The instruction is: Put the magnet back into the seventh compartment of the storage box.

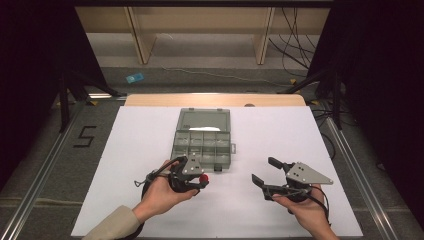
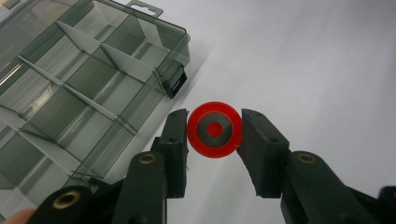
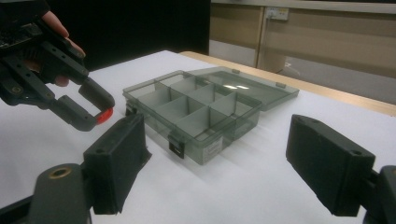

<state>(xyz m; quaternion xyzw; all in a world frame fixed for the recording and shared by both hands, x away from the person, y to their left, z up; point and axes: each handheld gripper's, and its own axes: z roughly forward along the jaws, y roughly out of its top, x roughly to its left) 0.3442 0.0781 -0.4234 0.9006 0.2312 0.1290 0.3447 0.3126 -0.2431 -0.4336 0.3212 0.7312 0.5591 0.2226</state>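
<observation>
A red disc (image 2: 215,129) with a grey centre sits between the jaws of my left gripper (image 2: 215,136), which is shut on its rim. In the high view the disc (image 1: 204,178) and left gripper (image 1: 202,180) hang just in front of the near edge of a clear grey compartment box (image 1: 176,145). The box (image 2: 70,93) lies open, its compartments bare. To the right, my right gripper (image 1: 263,170) stands open with nothing between its jaws, pointing toward the box (image 3: 196,109). The right gripper view shows the left gripper (image 3: 100,113) with the disc (image 3: 106,115).
A white sheet (image 1: 300,150) covers the table; the wooden table edge (image 1: 215,100) shows at the far side. The box's lid (image 1: 204,120) lies flat behind it, and a black latch (image 1: 218,167) hangs at its front. Bare sheet lies left and right of the box.
</observation>
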